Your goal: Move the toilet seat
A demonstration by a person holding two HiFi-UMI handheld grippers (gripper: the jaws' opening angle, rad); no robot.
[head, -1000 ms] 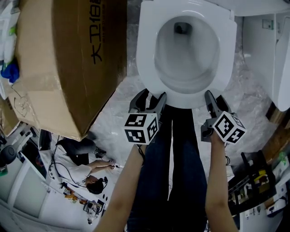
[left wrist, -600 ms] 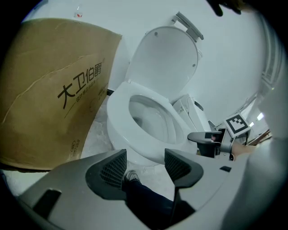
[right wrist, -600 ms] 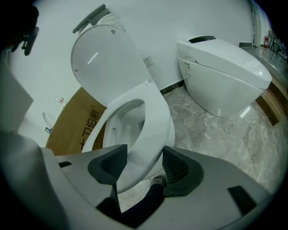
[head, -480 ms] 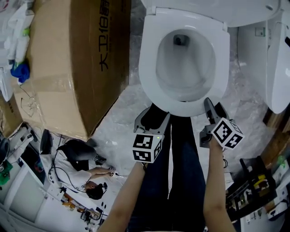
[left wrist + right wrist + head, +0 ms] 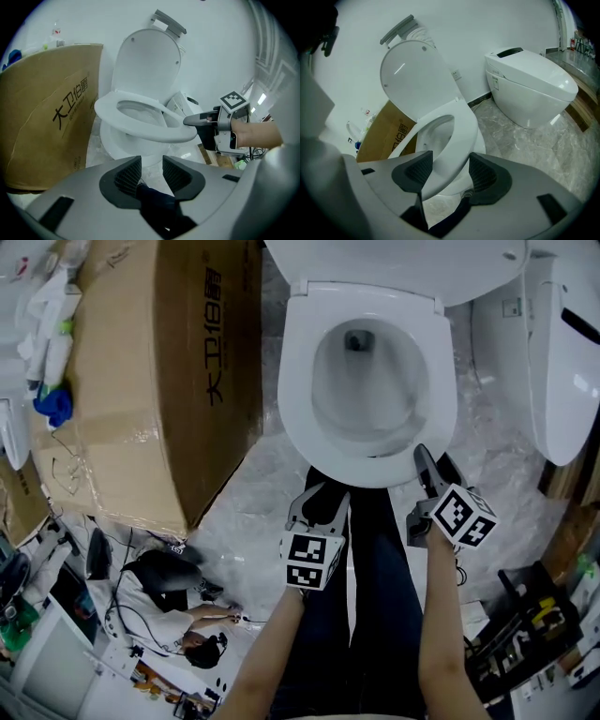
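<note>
The white toilet seat [image 5: 293,381] has its front edge raised a little off the bowl, and the lid [image 5: 394,263] stands upright behind it. My right gripper [image 5: 431,463] is at the seat's front right edge. In the right gripper view the seat [image 5: 461,126] fills the gap between the pads, so my right gripper [image 5: 450,157] is shut on it. My left gripper [image 5: 321,504] hangs just short of the seat's front, above the person's legs. Its jaws [image 5: 151,159] are closing with nothing between them. From there I see the seat [image 5: 154,133] and the right gripper [image 5: 197,120] on its rim.
A large cardboard box [image 5: 150,362] stands close on the toilet's left, with bottles and a blue cloth [image 5: 47,334] beside it. A second white toilet [image 5: 553,352] stands on the right. The person's legs [image 5: 366,615] are right before the bowl. Tools and clutter [image 5: 525,615] lie at lower right.
My left gripper has drawn back from the seat's front edge towards the person, and its jaws have narrowed. The right gripper stays on the seat's front right edge.
</note>
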